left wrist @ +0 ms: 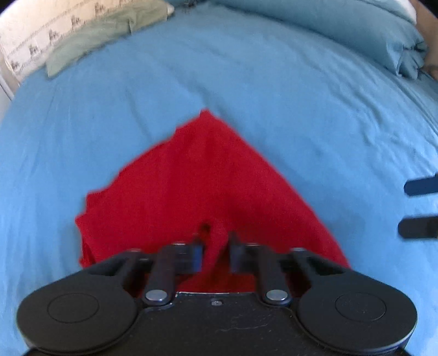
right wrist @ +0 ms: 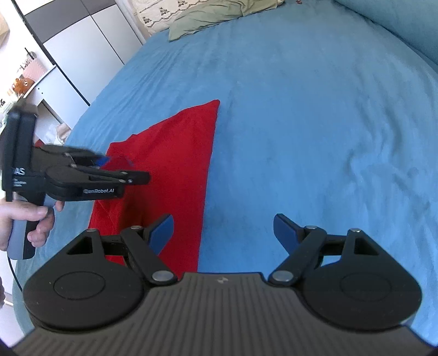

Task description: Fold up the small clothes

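Note:
A red cloth [left wrist: 191, 178] lies folded on the blue bed sheet [left wrist: 273, 95], one corner pointing away from me. My left gripper [left wrist: 216, 246] sits over its near edge, its fingers close together and pinching a raised ridge of the red fabric. In the right wrist view the red cloth [right wrist: 175, 153] lies left of centre, and the left gripper [right wrist: 131, 169], held by a hand [right wrist: 27, 219], reaches over it from the left. My right gripper [right wrist: 223, 227] stands open over bare sheet beside the cloth's right edge, nothing between its fingers; the right gripper [left wrist: 420, 206] also shows at the left view's right edge.
A green pillow [right wrist: 208, 19] and a patterned white one [left wrist: 32, 41] lie at the far side of the bed. Bunched blue bedding [left wrist: 356, 32] is at the far right. A wardrobe [right wrist: 82, 41] and cluttered shelves [right wrist: 22, 82] stand past the bed's left edge.

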